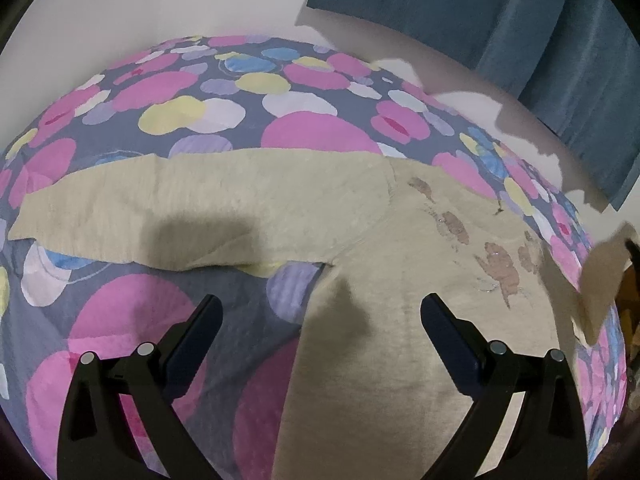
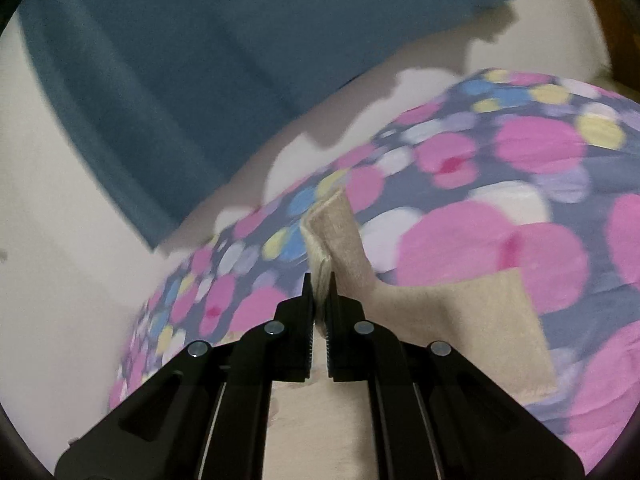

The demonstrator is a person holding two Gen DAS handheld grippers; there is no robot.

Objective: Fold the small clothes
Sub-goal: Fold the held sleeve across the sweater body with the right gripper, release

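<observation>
beige top [image 1: 400, 248] on dotted bedspread [image 1: 160, 92] | left hand-held gripper [image 1: 320, 312] wide | right hand-held gripper [image 2: 320, 280] pinching its sleeve

Open left tool [image 1: 322, 316] above beige garment [image 1: 400, 280].

The bed [image 1: 132, 320] is covered by a grey-blue sheet [image 1: 224, 92] printed with pink, yellow, blue and white spots. A beige garment [image 1: 400, 280] lies spread directly on the sheet, one sleeve [image 1: 160, 204] extended flat sideways.
</observation>
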